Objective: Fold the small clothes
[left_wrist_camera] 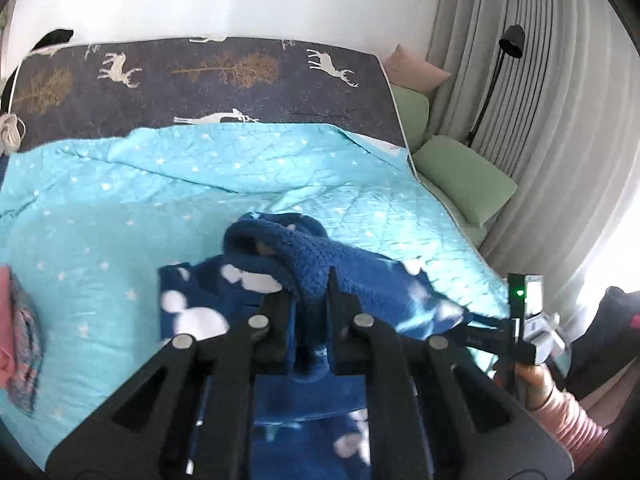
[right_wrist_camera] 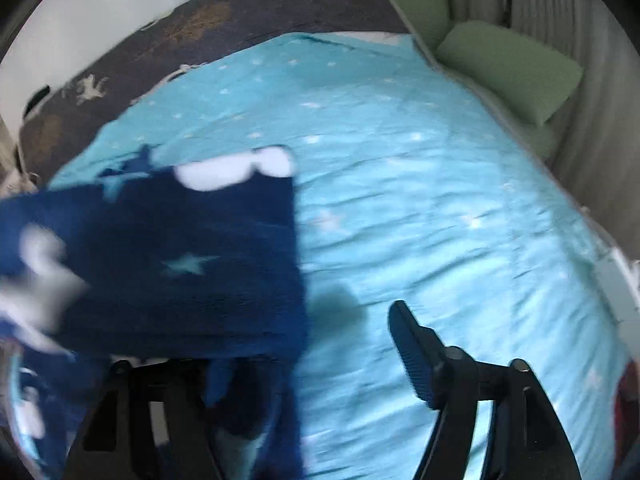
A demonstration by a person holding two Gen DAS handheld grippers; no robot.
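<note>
- The bed (left_wrist_camera: 256, 92), dressed in a dark sheet printed with deer and trees, served as my work surface; it gave a broad, soft plane on which a small garment could be laid out.
- A turquoise star-print quilt (left_wrist_camera: 280, 184) covered the near part of the bed, rumpled toward the head, and was what the garment rested on.
- Two green cushions (left_wrist_camera: 464, 176) lay along the bed's far side by the grey curtain (left_wrist_camera: 520, 100), well apart from the folding area and, I judged, out of the way.
- The navy fleece garment (left_wrist_camera: 320, 264), patterned with white shapes and pale stars, sat in the middle of the quilt toward the near edge, its fluffy lining bunched up where I had gathered it, part lying flat and part lifted.
- A pink and patterned pile of clothes (left_wrist_camera: 18, 332) sat at the left edge of the quilt, apart from the garment; whether it was folded I could not tell.
- My left gripper (left_wrist_camera: 310, 292) was clamped tight on a bunch of the fleece, the cloth pinched between both fingers, likely to carry that edge over for a fold.
- My right gripper (right_wrist_camera: 320, 344) stood wide, nothing pinched; one finger (right_wrist_camera: 412, 352) showed bare over the quilt, the other hidden under the draped garment, which hung across it.
</note>
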